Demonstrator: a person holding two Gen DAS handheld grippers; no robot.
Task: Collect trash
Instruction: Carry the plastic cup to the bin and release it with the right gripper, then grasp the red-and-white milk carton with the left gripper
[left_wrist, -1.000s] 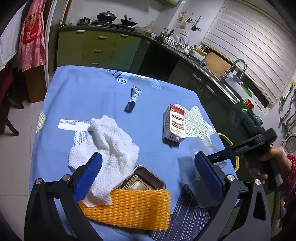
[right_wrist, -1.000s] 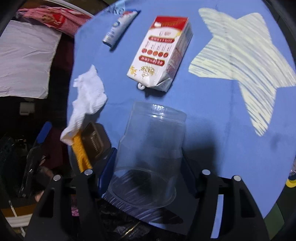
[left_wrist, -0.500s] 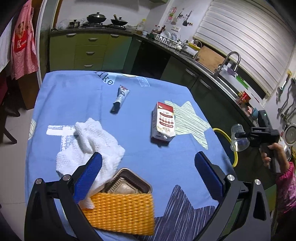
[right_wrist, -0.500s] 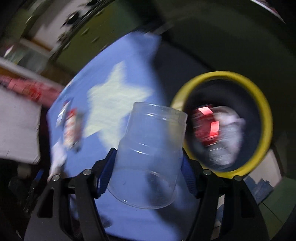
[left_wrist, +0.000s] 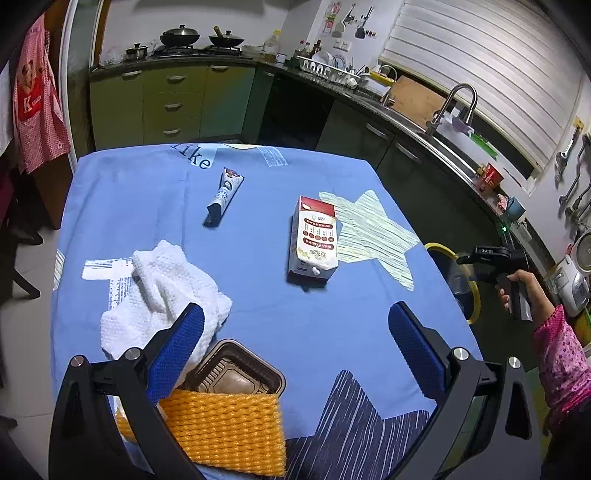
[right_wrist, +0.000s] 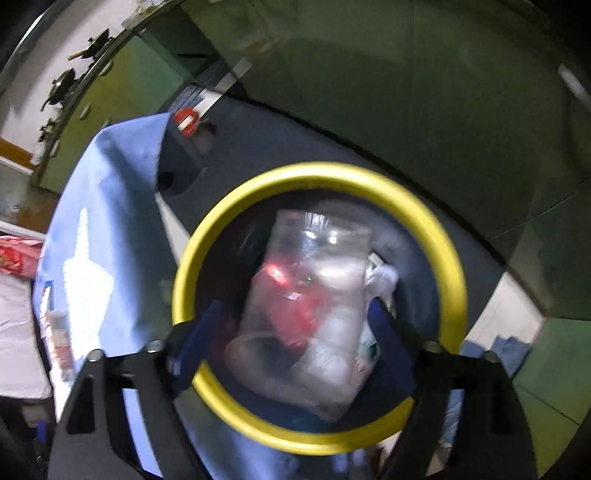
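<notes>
Green cabinets (left_wrist: 162, 107) line the kitchen walls. A sink faucet (left_wrist: 456, 101) stands beneath white blinds (left_wrist: 480, 74). Pale tiles cover the floor (left_wrist: 22, 314).

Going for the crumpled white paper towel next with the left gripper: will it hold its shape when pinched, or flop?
The crumpled white paper towel will probably flop: it lies in soft folds. It looks light, so a pinch on one fold should lift it all. It drapes over the brown foil tray, which it may drag. The left gripper stands open.
</notes>
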